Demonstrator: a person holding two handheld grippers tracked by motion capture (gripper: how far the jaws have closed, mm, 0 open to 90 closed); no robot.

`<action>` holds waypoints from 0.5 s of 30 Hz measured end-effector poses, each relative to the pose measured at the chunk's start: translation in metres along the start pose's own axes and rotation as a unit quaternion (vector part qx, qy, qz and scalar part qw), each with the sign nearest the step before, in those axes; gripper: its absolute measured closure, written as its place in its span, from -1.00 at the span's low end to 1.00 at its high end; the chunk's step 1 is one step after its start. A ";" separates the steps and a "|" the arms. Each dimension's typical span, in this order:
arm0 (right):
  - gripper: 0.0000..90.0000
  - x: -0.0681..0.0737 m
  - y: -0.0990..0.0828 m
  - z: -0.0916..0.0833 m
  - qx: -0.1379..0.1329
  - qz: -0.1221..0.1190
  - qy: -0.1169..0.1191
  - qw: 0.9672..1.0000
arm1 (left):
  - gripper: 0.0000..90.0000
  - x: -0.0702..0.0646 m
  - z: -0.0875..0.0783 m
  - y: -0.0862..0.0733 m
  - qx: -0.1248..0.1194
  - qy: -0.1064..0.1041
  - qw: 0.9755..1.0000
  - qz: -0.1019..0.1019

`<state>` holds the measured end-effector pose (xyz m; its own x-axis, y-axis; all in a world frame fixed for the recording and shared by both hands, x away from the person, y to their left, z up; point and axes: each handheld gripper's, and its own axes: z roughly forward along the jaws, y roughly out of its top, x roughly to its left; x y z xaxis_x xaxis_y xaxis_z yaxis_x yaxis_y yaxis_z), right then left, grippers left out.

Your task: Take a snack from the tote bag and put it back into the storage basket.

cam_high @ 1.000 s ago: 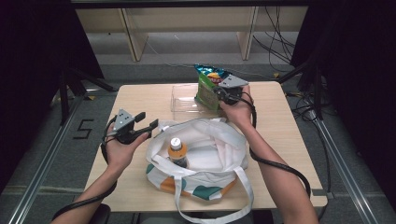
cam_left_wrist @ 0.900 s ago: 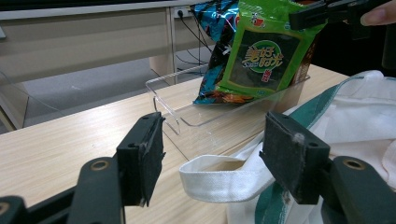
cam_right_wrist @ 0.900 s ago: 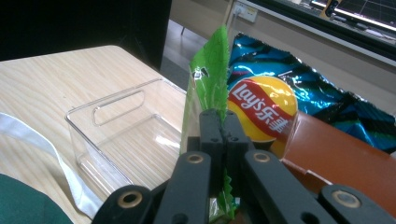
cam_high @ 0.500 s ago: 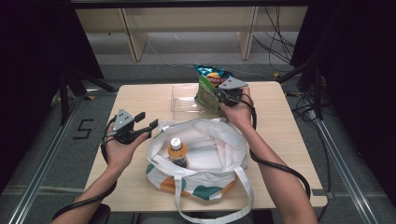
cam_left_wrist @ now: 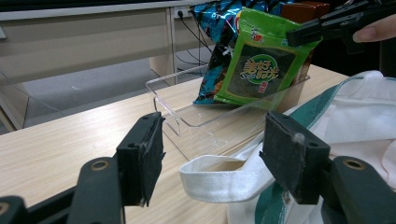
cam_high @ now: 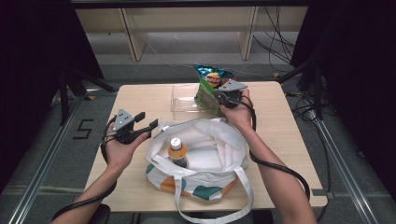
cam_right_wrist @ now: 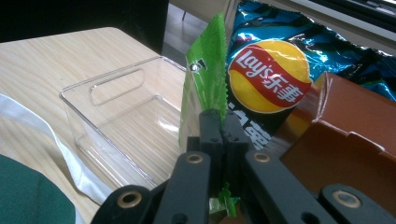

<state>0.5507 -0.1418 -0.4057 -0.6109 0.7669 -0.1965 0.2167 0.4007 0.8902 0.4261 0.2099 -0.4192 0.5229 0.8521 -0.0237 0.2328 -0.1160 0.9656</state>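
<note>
Pale wooden table (cam_high: 289,140) on a grey floor, dark curtains at both sides, bearing a white tote bag (cam_high: 205,154) and a clear plastic bin (cam_high: 184,100). Left gripper (cam_high: 144,125) held level beside the bag, jaws apart and empty. Right gripper (cam_high: 215,95) at the bin, clamped on the edge of a green snack packet (cam_right_wrist: 205,93) standing upright in it beside a chip bag (cam_right_wrist: 271,79).

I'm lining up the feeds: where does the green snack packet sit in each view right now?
High view: green snack packet stands at the far right end of the clear bin, pinched by the right tool.
Left gripper view: upper right of centre, leaning in the bin, the right tool clamped on its top corner.
Right gripper view: seen edge-on at centre, pinched between the jaws.
Shared landmark: the blue Lay's chip bag just behind it.
</note>
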 end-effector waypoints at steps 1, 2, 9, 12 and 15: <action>1.00 0.000 0.000 0.000 0.003 0.005 0.004 1.000 | -0.16 0.000 0.000 0.000 0.000 0.000 1.000 -0.001; 1.00 0.000 0.000 0.000 0.004 0.003 0.003 1.000 | -0.16 0.000 0.000 0.000 0.001 0.000 1.000 -0.001; 1.00 -0.001 -0.003 0.002 0.011 0.001 0.003 1.000 | -0.16 -0.001 0.000 0.000 -0.002 0.000 1.000 -0.002; 1.00 -0.001 -0.003 0.003 0.010 -0.004 -0.003 1.000 | -0.16 0.000 0.000 0.000 -0.001 0.000 1.000 -0.002; 1.00 0.000 -0.003 0.004 0.016 -0.003 0.002 1.000 | -0.16 -0.001 0.001 0.000 -0.001 0.000 1.000 -0.002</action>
<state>0.5530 -0.1410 -0.4103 -0.6160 0.7620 -0.1998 0.2374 0.4215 0.8752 0.4261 0.2090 -0.4198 0.5226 0.8522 -0.0274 0.2332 -0.1119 0.9660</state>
